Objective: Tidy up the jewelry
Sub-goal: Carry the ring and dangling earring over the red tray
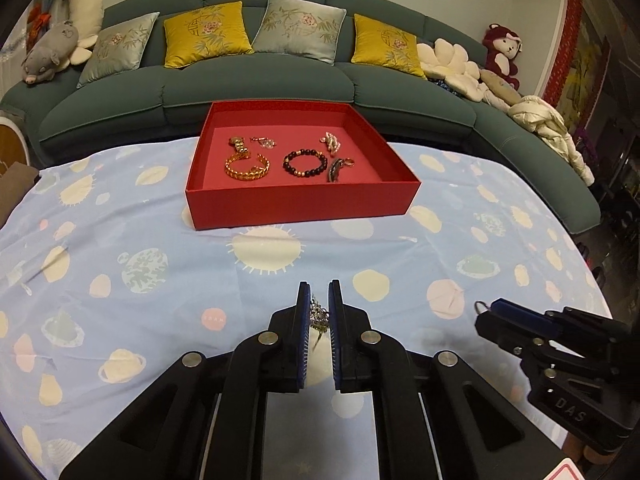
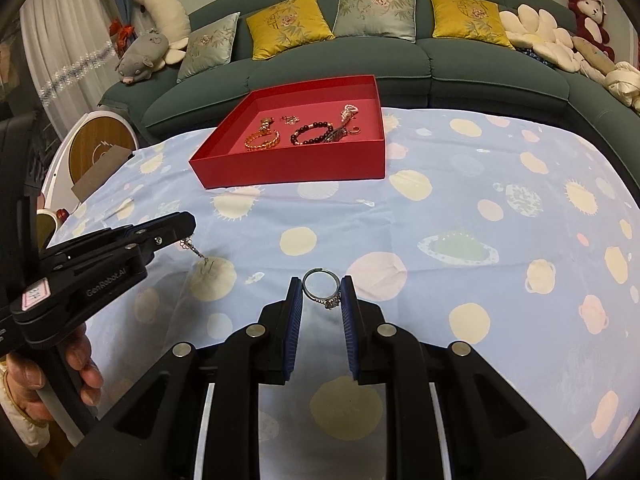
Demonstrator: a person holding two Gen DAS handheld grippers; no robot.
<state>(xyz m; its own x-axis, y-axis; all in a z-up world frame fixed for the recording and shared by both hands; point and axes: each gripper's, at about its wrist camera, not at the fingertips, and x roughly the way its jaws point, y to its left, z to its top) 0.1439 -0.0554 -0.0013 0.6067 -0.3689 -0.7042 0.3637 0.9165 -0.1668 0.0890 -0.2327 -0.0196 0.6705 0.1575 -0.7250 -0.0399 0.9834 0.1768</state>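
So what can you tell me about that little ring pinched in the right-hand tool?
The ring is a thin silvery band with a small cluster of stones set at its lower right. It looks like metal. The right gripper pinches it between its blue pads, so it is held above the patterned tablecloth, with the open circle facing the camera. It is well short of the red tray, where the other jewelry lies. Nothing but the pads appears to touch it.

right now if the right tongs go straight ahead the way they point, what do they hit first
Probably nothing at first: ahead of the right tongs, shut on a ring, lies bare tablecloth. Beyond that comes the red tray's near wall, though depth and height are hard to judge.
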